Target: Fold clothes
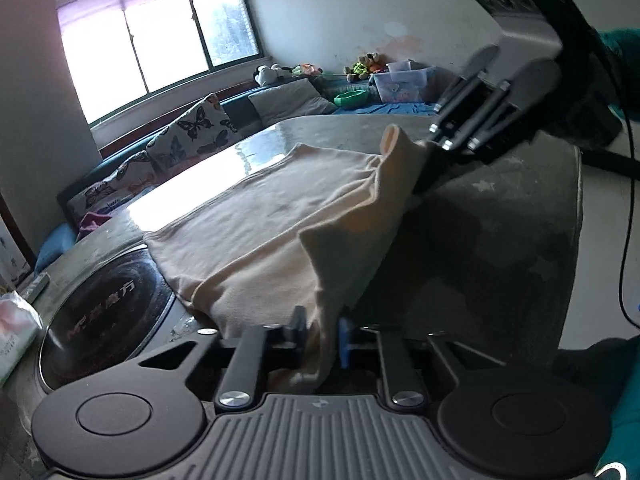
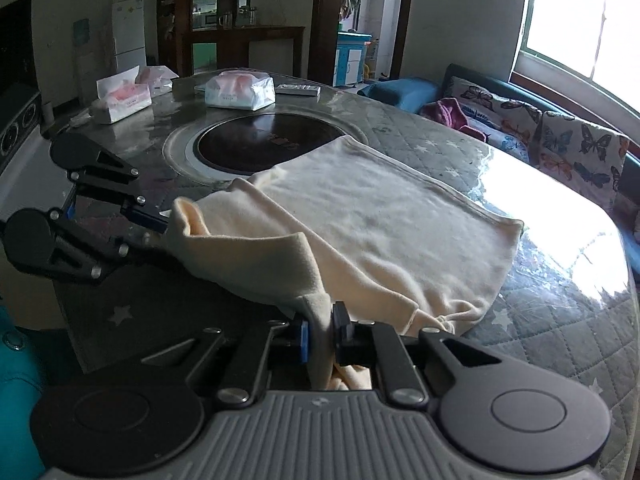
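I have the cream-coloured soft knit garment pinched at its near edge in both tongs. My left gripper is clenched on a bunched corner of the cloth, and my right gripper is clenched on the other near corner — each has fabric drawn up between its fingers. The rest of the garment lies spread flat on the round table with the grey star-quilted cover, stretching away from me, its far left corner overlapping the dark round glass hob set in the table's middle. The lifted edge sags between my two grippers, so the line between them runs across me and the cloth's body extends straight ahead. As I judge it, the fold turns on that — both hands should carry the near edge forward together, over the flat part, toward the far hem. Neither hand is nearer; they hold one edge evenly. Packs of tissues sit well beyond the hob.
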`<act>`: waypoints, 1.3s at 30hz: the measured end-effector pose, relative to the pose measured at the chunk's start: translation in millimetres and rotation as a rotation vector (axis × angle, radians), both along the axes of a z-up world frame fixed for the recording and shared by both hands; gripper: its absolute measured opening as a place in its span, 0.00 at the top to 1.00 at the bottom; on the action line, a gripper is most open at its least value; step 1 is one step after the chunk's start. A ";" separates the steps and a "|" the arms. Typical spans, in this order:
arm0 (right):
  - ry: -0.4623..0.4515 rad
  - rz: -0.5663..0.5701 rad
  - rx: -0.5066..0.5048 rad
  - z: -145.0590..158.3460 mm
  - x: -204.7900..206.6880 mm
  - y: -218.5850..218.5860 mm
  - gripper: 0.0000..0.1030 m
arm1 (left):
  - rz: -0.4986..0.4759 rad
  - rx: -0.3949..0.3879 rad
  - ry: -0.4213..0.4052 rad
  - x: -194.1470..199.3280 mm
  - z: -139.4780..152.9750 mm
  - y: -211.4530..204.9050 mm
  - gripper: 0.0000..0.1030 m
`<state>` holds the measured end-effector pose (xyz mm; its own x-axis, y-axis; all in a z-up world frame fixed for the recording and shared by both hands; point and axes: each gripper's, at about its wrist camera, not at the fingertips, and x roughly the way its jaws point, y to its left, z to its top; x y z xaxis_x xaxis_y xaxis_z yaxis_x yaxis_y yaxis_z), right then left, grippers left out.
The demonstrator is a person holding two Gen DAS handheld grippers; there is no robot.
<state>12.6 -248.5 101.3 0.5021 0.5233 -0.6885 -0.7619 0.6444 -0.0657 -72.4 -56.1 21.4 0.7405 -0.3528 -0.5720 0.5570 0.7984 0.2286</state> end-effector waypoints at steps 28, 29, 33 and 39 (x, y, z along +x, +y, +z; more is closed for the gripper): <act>-0.002 -0.004 0.084 63.2 -51.1 -4.9 0.93 | 0.045 -0.175 -0.031 -15.6 74.9 44.3 0.95; -0.002 -0.016 0.091 65.6 -39.5 -5.0 0.94 | 0.047 -0.165 -0.038 -4.7 75.6 43.8 0.95; -0.008 -0.057 0.099 67.5 10.3 -3.4 0.95 | 0.062 -0.136 -0.043 50.7 73.5 40.9 0.96; 0.032 -0.147 0.096 39.2 71.7 4.9 0.95 | 0.098 -0.061 -0.011 136.8 47.5 28.0 0.96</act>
